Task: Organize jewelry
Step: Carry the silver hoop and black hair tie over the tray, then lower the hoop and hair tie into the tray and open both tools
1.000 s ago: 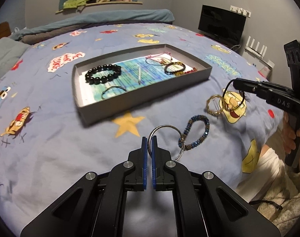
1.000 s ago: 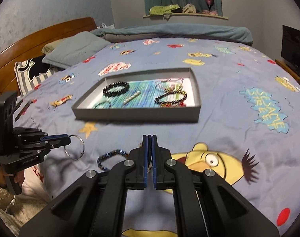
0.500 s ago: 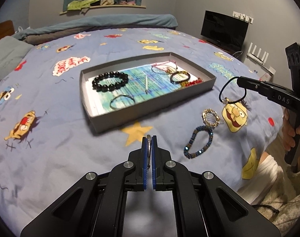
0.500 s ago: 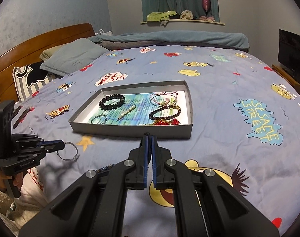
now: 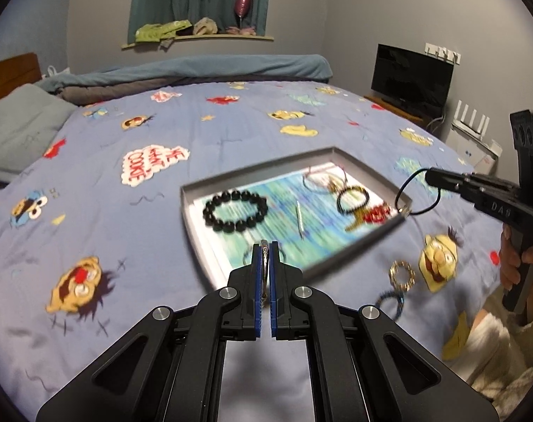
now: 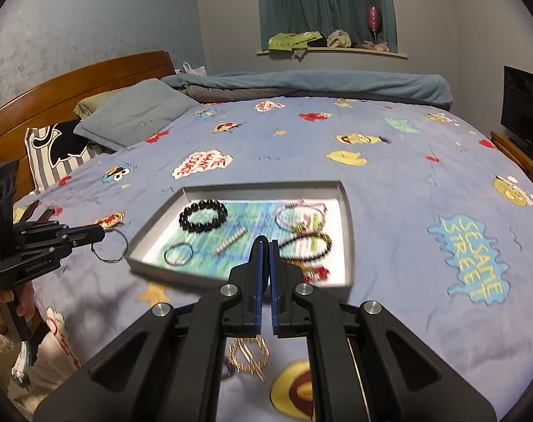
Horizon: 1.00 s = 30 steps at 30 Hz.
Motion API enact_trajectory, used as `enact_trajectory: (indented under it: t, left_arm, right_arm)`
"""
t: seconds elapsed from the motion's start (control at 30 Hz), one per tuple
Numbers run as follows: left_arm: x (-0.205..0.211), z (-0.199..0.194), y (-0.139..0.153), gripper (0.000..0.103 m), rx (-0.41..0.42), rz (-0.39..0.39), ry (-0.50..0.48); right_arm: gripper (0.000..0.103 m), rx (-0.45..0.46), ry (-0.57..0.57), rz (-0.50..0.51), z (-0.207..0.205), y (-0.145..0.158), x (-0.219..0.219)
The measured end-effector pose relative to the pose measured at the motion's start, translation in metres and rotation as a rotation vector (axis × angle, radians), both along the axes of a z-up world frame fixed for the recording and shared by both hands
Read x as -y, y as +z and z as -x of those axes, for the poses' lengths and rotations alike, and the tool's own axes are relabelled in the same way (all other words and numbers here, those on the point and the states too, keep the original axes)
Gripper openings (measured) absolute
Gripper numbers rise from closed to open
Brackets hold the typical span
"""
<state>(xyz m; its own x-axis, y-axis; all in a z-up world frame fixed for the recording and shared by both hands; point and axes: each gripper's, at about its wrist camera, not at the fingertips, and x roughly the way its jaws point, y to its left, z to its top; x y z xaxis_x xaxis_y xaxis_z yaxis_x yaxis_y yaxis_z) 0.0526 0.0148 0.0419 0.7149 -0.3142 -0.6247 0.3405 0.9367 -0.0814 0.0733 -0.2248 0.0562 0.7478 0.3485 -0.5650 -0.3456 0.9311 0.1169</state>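
your left gripper (image 5: 265, 251): tilted down over the grey tray's (image 5: 231, 181) near edge, jaws clamped on a thin metal ring (image 6: 110, 244) standing edge-on between them. your right gripper (image 6: 265, 246): angled down above the tray's right part, jaws pinched on a black cord loop (image 5: 412, 195) dangling off its tip. gold bracelet (image 5: 401, 274) and blue beaded bracelet (image 5: 391, 302): on the bedspread (image 5: 125, 232) outside the tray.

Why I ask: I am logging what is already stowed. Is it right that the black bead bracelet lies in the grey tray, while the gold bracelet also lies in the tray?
Not quite. The black bead bracelet does lie in the grey tray, but the gold bracelet lies outside it on the bedspread, as the left wrist view shows.
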Motion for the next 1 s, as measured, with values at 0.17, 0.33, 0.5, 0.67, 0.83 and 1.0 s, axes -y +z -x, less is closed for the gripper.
enact_trajectory:
  t: [0.17,0.33,0.5,0.67,0.83,1.0]
  left_arm:
    - [0.004,-0.033,-0.001,0.004,-0.015,0.004,0.0]
    - [-0.001,-0.067,-0.016,0.004,-0.062,0.061,0.011]
    - [-0.003,-0.094,-0.037,0.004,-0.137,0.104,0.022]
    - [-0.006,-0.101,-0.05,0.004,-0.154,0.057,0.058]
    - [-0.009,-0.103,-0.053,0.004,-0.153,0.005,0.089]
    - [-0.012,-0.109,-0.06,0.004,-0.187,-0.025,0.105]
  right_arm:
    - [0.003,-0.022,0.018,0.013,-0.027,-0.008,-0.017]
    - [0.003,-0.072,0.034,0.033,-0.05,-0.028,-0.036]
    - [0.003,-0.117,0.038,0.051,-0.065,-0.048,-0.045]
    - [0.003,-0.142,0.032,0.056,-0.071,-0.058,-0.043]
    - [0.003,-0.165,0.029,0.059,-0.077,-0.066,-0.042]
    - [0.003,-0.186,0.036,0.069,-0.079,-0.072,-0.044]
